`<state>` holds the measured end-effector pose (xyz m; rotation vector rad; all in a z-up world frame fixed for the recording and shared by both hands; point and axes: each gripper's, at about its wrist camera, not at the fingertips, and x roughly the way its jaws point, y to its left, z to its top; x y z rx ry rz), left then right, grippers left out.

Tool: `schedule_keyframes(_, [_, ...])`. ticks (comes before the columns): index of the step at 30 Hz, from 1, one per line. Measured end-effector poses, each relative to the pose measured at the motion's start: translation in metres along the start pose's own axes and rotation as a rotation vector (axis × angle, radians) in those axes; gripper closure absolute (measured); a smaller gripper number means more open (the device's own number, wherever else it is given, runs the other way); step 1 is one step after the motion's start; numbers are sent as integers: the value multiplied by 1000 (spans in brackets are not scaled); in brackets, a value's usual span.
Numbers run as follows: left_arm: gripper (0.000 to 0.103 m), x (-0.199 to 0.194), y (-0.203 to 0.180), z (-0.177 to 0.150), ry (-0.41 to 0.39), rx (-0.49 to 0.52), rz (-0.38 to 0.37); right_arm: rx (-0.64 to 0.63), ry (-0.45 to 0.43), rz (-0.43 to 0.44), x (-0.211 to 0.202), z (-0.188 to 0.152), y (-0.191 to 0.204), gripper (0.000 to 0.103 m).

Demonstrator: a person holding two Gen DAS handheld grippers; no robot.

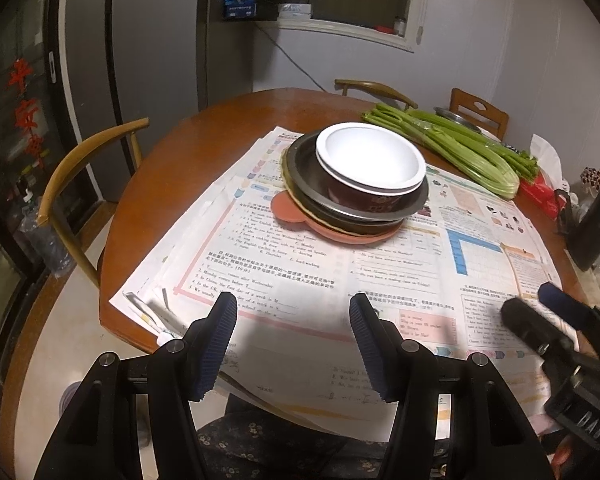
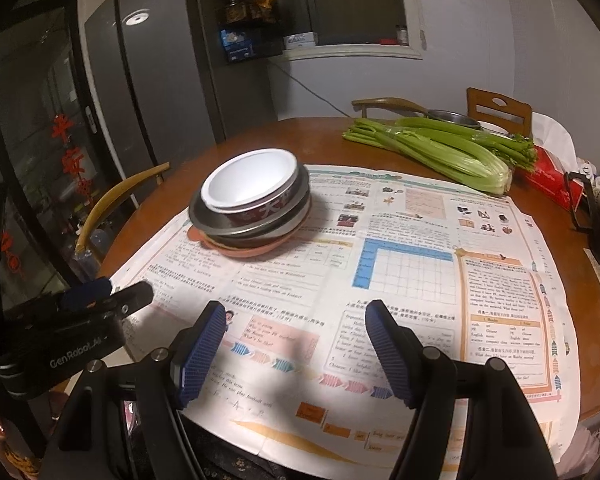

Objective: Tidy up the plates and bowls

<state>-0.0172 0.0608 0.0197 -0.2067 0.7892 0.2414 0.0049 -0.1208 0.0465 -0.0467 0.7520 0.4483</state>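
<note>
A stack of dishes stands on the newspaper-covered round table. On top is a dark bowl with a white inside (image 1: 370, 162) (image 2: 250, 182). It sits in a grey metal plate (image 1: 308, 168) (image 2: 204, 218), which rests on an orange plate (image 1: 288, 210) (image 2: 252, 250). My left gripper (image 1: 294, 306) is open and empty, near the table's front edge, well short of the stack. My right gripper (image 2: 296, 314) is open and empty, in front and to the right of the stack. Each gripper shows in the other's view, the right one (image 1: 540, 308) and the left one (image 2: 112, 292).
Newspapers (image 1: 380, 272) (image 2: 380, 280) cover the wooden table (image 1: 204, 160). Celery stalks (image 1: 452, 144) (image 2: 432, 148) lie at the back right beside a red packet (image 2: 548, 176). Chairs (image 1: 84, 172) (image 2: 496, 108) stand around the table. A fridge (image 1: 140, 40) is behind on the left.
</note>
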Motion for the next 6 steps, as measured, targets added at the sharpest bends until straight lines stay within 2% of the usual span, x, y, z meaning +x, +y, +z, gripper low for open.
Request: schedule_keyframes(6, [43,-11,14,17,-38,-25,12,46,-16,-22,-5,13,-21,31])
